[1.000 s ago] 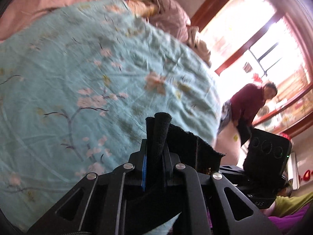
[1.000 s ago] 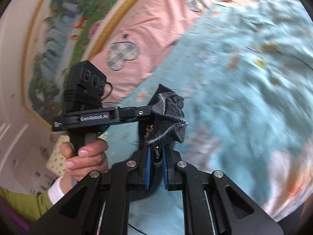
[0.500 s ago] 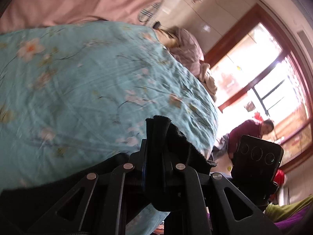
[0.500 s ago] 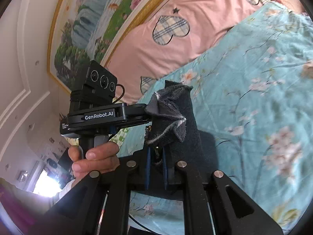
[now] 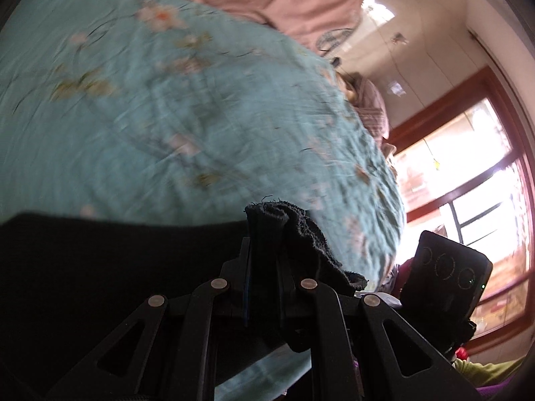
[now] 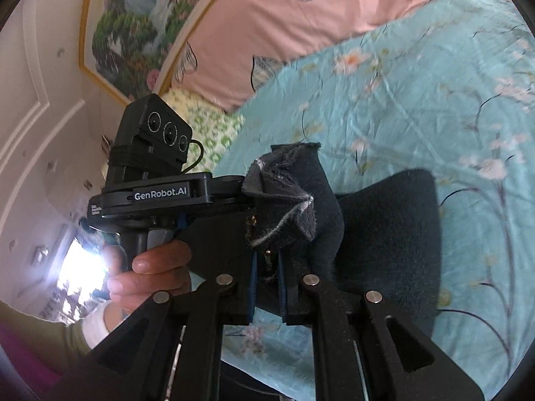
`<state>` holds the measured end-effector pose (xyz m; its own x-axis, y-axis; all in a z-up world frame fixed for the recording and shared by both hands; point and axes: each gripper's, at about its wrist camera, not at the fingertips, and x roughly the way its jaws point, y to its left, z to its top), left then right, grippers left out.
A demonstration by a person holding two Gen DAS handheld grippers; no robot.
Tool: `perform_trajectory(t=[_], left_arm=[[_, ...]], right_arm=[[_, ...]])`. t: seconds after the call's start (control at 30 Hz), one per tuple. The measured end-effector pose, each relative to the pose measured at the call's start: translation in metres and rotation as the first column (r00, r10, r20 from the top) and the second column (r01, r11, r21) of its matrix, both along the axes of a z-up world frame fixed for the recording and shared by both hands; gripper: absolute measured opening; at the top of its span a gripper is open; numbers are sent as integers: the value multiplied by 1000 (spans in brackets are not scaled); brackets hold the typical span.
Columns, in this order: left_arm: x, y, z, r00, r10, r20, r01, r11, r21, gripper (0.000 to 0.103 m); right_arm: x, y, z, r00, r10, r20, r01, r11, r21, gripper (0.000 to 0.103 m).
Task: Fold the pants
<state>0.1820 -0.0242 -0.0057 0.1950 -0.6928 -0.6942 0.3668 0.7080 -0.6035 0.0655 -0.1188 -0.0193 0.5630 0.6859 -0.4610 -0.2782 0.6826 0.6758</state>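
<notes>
Both claws are clamped on bunched edges of the dark fleecy pants (image 6: 384, 234), left gripper (image 5: 264, 234) and right gripper (image 6: 267, 244) side by side above the teal floral bedspread (image 6: 434, 83). Looks like a mid-fold carry; next comes laying the held edge down flat and even.

A home bedroom: a bed (image 6: 418, 77) under a floral turquoise cover, pink pillows (image 6: 301, 16) at 12 o'clock, a framed landscape painting (image 6: 133, 26) at 10, a red-framed window (image 5: 468, 183) at 3.
</notes>
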Motion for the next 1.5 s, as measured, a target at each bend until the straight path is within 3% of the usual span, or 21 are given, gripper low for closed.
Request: perform_trajectory(t=[0.47, 0.63, 0.77, 1.17, 1.27, 1.4, 1.5], left_arm=[[-6, 42, -35, 992, 110, -54, -107, 993, 50, 9], [-17, 65, -34, 983, 176, -51, -173, 983, 68, 9], [-27, 83, -27, 972, 233, -36, -230, 970, 76, 9], [-54, 127, -9, 930, 366, -3, -364, 926, 104, 22], [-62, 133, -8, 919, 395, 0, -392, 913, 118, 31], [-71, 140, -7, 906, 424, -11, -420, 900, 112, 32], [-79, 146, -6, 893, 450, -14, -446, 888, 111, 36]], right_arm=[[15, 33, -25, 994, 71, -86, -81, 990, -113, 17], [14, 40, -23, 992, 100, -77, -107, 990, -95, 36], [15, 47, -21, 991, 113, -77, -120, 989, -92, 38], [16, 52, 7, 988, 150, -23, -151, 987, -45, 39], [19, 52, 15, 989, 148, -6, -148, 987, -55, 39], [28, 53, 21, 989, 149, 3, -148, 988, -49, 39], [34, 56, 23, 988, 153, -4, -153, 987, -47, 48]])
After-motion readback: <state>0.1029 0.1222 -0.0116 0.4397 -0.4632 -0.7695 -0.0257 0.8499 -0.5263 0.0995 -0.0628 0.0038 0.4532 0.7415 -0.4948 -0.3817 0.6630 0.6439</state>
